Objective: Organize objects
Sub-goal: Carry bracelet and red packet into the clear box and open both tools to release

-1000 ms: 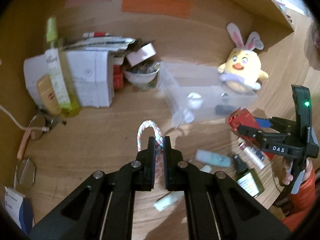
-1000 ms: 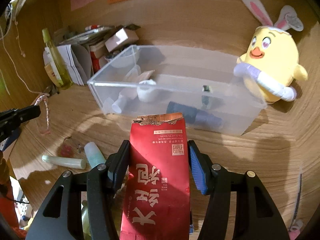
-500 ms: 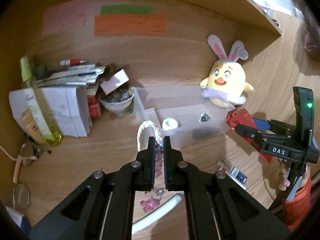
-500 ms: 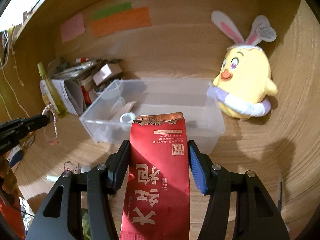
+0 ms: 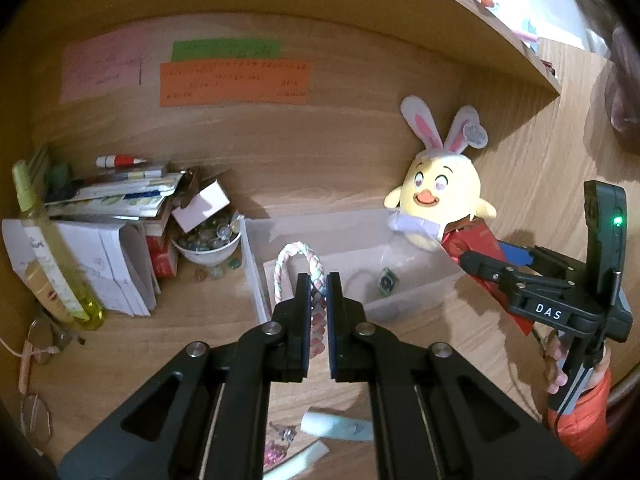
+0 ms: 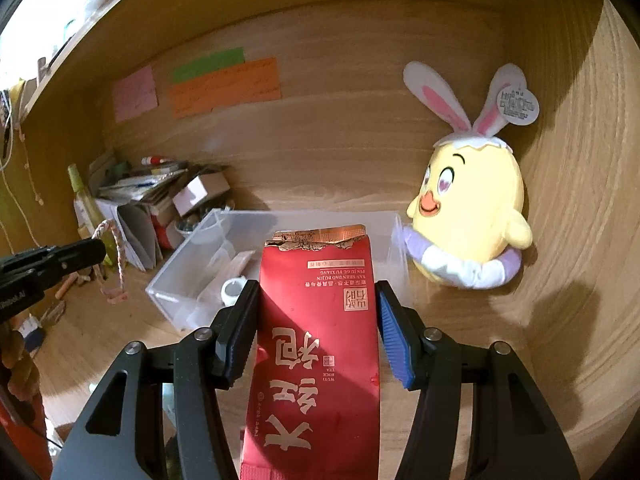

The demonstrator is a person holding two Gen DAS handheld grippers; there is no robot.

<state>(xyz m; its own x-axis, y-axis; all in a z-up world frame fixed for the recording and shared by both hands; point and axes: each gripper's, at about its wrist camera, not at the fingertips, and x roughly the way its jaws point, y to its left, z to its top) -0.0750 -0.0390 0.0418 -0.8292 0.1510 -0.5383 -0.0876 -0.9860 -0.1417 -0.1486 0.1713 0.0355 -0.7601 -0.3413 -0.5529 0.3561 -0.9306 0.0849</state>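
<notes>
1. Left tool [image 5: 319, 296]: clamped tight on the braided cord loop [image 5: 298, 266], which arches up out of the pads at frame centre. A second ago the loop sat low over bare tabletop [image 5: 120, 344]; now it hangs in front of the clear bin [image 5: 256, 280], so I have carried it up and toward the drop spot.

2. Right tool [image 6: 316, 320]: about half open, both pads pressed on the sides of the red tea pouch [image 6: 320, 320], torn top pointing away from me. The grip looks the same as a second ago.

3. Low in the left view, a pale tube [image 5: 336, 428] and a small pink trinket [image 5: 276, 448] lie on the tabletop, left behind as I rose.

4. Beyond the pouch, the bin has slid from filling mid-frame to sitting further down and smaller, its open top now visible. A white cap and other small items already lie inside.

5. Furthest back: the yellow chick plush [image 6: 472, 216] just beside the bin's right end.

6. My read: both loads are lifted and nearly lined up; releasing into the bin comes next.
</notes>
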